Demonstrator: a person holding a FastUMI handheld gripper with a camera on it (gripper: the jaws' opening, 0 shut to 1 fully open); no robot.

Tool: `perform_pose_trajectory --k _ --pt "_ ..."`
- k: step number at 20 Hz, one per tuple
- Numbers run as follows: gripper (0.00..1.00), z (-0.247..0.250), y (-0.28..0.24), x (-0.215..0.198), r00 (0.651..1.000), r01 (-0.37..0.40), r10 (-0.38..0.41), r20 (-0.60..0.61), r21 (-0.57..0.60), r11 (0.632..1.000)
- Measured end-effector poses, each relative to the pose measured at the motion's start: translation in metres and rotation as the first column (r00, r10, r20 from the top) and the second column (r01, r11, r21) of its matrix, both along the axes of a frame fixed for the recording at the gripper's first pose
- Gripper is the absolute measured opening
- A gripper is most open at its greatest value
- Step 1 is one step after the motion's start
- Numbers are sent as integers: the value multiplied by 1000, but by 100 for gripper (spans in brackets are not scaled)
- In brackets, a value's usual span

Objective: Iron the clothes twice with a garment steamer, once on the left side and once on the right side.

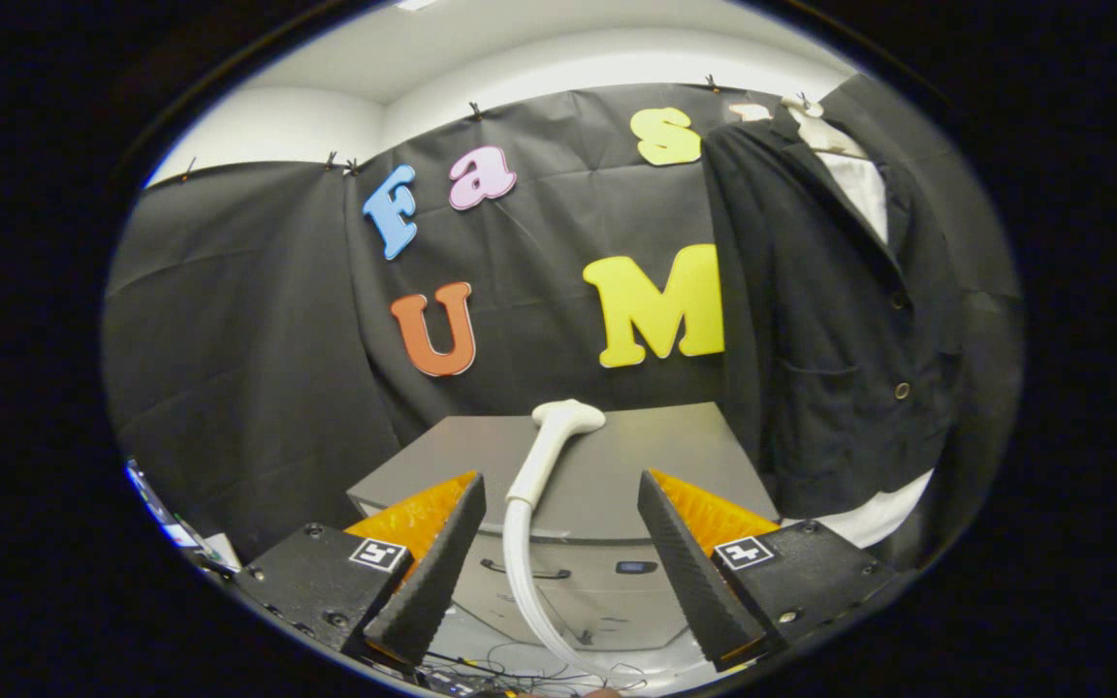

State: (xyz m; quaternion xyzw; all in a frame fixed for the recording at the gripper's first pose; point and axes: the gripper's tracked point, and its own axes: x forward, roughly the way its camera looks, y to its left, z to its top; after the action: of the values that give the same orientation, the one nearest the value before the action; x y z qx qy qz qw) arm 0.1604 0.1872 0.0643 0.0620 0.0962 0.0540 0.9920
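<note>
A white garment steamer head (551,442) lies on top of a grey cabinet (617,465), its hose (520,572) running down over the cabinet's front edge. A dark blazer (820,320) over a white shirt hangs on a hanger to the right, beyond my right finger. My gripper (558,485) is open, with its fingers spread on either side of the steamer's handle. The handle sits just ahead of the fingertips and neither finger touches it.
The grey cabinet has a drawer front with a handle (525,572) facing me. Loose cables (520,669) lie on the floor below the fingers. Black cloth walls close in the booth behind and to the left.
</note>
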Motion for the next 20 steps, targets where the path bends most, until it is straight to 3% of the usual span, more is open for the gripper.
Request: perform_pose_trajectory --k 5,13,16,20 --pt "100 -4 19 70 994 -65 68 -83 39 997" --pt "96 -42 37 174 953 -22 33 -300 41 999" --pt "88 -56 30 196 938 40 -34 -345 10 999" --pt "76 -72 37 209 907 64 -39 -418 44 997"
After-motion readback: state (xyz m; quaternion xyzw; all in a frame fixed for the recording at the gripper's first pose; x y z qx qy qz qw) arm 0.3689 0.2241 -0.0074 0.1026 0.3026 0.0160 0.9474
